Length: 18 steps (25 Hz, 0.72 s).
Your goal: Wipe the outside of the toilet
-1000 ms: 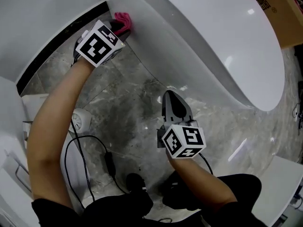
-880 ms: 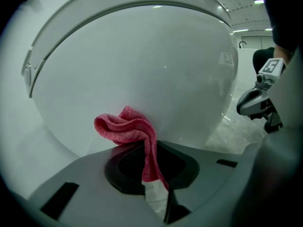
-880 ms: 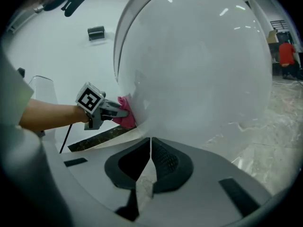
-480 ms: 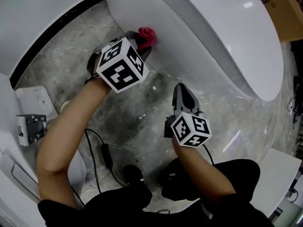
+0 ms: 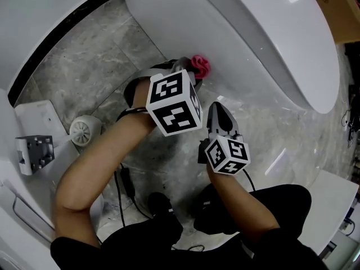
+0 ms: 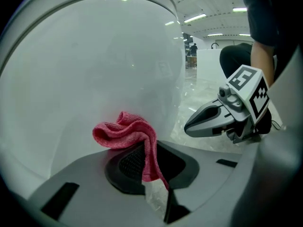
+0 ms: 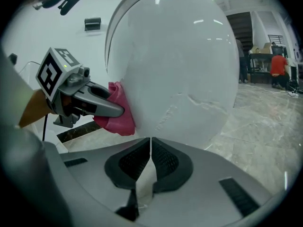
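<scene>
The white toilet (image 5: 253,44) fills the upper right of the head view, its bowl wall curving down to the marble floor. A pink cloth (image 5: 199,65) is pressed against that wall, and my left gripper (image 5: 188,71) is shut on it. In the left gripper view the pink cloth (image 6: 130,136) bunches over the jaws against the toilet wall (image 6: 94,74). My right gripper (image 5: 220,115) hangs just below and right of the left one, shut with nothing in it, pointing at the toilet (image 7: 180,65). The right gripper view shows the left gripper (image 7: 118,111) holding the cloth (image 7: 116,115) on the bowl's left side.
Grey marble floor (image 5: 84,77) lies left of the bowl. A round white fitting (image 5: 85,130) and a white bracket (image 5: 35,151) sit at the left edge, with a black cable (image 5: 125,181) trailing near my legs. A cardboard box (image 5: 340,10) is at the top right.
My left gripper has slid the pink cloth along the bowl wall, down and to the right, ending beside the right gripper. The right gripper has barely moved.
</scene>
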Each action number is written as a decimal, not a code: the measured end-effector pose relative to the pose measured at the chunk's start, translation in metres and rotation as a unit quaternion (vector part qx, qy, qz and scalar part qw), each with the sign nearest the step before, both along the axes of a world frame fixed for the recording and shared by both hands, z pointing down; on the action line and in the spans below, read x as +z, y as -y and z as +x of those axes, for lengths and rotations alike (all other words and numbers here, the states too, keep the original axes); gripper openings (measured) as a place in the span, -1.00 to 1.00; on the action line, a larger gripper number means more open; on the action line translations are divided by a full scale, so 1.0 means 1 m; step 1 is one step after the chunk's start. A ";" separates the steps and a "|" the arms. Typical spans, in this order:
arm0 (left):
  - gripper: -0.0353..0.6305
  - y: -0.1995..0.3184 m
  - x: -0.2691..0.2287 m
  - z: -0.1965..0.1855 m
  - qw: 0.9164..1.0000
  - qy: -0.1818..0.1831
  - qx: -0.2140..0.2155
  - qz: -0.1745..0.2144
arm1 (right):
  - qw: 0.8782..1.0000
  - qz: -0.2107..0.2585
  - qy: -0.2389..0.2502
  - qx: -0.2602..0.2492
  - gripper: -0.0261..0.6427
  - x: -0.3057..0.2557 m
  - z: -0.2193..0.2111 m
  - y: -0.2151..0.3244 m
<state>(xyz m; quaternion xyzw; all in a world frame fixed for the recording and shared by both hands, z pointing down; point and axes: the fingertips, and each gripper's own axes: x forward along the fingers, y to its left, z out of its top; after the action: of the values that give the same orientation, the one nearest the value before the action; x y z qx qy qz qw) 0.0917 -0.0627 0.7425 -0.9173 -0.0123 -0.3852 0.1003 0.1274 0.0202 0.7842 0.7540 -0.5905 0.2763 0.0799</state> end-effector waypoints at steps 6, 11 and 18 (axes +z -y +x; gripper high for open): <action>-0.69 -0.026 0.003 0.014 1.000 -0.016 0.011 -0.023 | 1.000 -0.014 -0.008 0.023 -0.81 0.013 0.015 -0.012; -0.69 -0.052 0.010 0.028 0.999 -0.018 0.030 -0.040 | 0.999 -0.029 0.013 0.039 -0.81 0.025 0.013 -0.016; -0.69 -0.082 0.009 0.027 0.985 -0.063 0.099 -0.130 | 0.999 -0.043 -0.007 0.018 -0.81 0.042 0.013 -0.022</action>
<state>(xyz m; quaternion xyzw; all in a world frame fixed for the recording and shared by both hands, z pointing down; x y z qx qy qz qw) 0.1185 0.0189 0.7513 -0.9391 -0.1463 -0.3103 0.0186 0.1404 0.0421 0.8258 0.7623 -0.5637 0.2977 0.1116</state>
